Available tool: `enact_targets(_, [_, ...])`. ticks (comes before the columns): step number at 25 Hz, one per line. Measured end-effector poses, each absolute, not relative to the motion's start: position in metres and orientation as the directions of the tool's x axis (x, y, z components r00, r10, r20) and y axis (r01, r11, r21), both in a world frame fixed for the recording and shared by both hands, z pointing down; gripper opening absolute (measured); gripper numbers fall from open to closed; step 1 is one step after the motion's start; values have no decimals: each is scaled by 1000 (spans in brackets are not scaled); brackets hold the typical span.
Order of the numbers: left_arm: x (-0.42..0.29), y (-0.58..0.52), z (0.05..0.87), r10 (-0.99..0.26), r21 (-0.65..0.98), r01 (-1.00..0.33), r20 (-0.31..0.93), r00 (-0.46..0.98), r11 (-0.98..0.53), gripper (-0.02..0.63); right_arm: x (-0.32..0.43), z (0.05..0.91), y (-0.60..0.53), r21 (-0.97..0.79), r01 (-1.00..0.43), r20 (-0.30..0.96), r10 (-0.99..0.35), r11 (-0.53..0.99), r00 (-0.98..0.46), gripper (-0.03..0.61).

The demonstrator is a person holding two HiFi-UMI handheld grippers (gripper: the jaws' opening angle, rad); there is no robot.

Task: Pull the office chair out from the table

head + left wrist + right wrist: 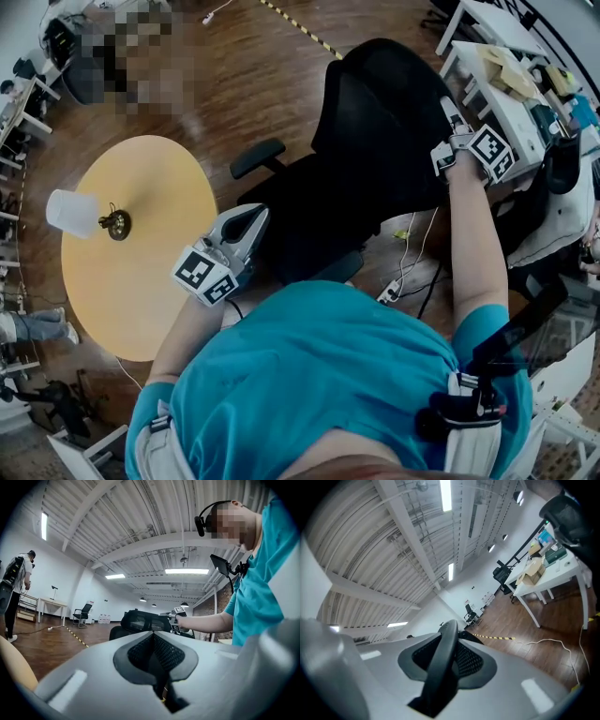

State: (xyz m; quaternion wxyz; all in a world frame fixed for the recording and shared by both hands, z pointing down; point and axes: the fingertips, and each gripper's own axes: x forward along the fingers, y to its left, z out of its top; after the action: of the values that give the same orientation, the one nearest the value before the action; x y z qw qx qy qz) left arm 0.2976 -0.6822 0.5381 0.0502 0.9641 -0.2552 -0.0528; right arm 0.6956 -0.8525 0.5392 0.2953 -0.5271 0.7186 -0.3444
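Just off the round table's [131, 272] edge stands the office chair [375, 141]. Right gripper [452, 114] clamps its backrest rim [443, 663], likely as a pulling handle. Left gripper [246, 225], clenched and empty, hovers on the table side of the seat [314, 211].

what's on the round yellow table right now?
On the round yellow table: a white cup-shaped object near its left edge, with a small dark item against it. The left gripper and arm cover the table's near right edge.
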Motion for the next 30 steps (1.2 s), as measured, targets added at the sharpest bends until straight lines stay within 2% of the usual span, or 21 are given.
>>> enact_targets(5, [338,-699,533,-499,126,-490,-54,865,-862,23,764,542,-872,-841,-514,-54,-972,168,-229,75])
enact_targets(10, [365,-709,528,-506,123,-498,-38,862,-858,23,818,543,-884,-832,-533,-35,-975,151,-221,71])
enact_targets(14, [389,-716,528,-506,117,-500,-26,862,-858,23,867,551,-886,-815,-576,47,-985,57,-164,69])
enact_targets(17, [429,-721,530,-505,105,-501,-16,863,-859,23,915,554,-900,-826,-550,-14,-981,122,-196,69])
enact_targets(20, [464,-721,534,-506,97,-502,-12,863,-859,23,963,562,-904,-828,-547,-21,-981,124,-191,69])
enact_targets(30, [470,-710,534,-516,86,-513,-9,857,-854,23,1017,566,-902,-816,-572,5,-989,83,-150,69])
